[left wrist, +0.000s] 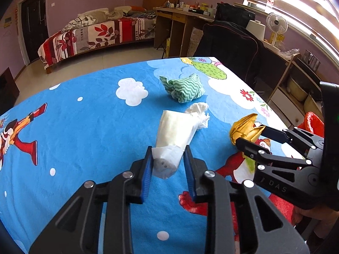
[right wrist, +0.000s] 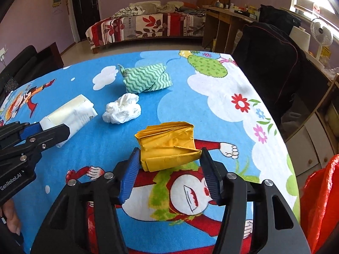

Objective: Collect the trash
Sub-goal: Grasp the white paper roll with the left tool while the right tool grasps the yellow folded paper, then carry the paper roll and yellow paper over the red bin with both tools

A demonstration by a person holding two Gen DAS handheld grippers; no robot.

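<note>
On the bench (right wrist: 222,110), under a blue cartoon cloth, the left tongs (left wrist: 168,160) are clamped on the near end of a white paper packet (left wrist: 173,131). The right tongs (right wrist: 169,158) straddle a folded yellow wrapper (right wrist: 167,146), pads at its sides; whether they press I cannot tell. Farther off lie a crumpled tissue (right wrist: 122,109) and a green zigzag cloth (right wrist: 146,78).

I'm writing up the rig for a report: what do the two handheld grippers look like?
Both the left gripper and the right gripper are black plastic linkages with silver pivot pins and ribbed blue pads on the jaws. One side plate reads "GenRobot.AI"; another shows "DAS". No cables or sleeves show.
</note>
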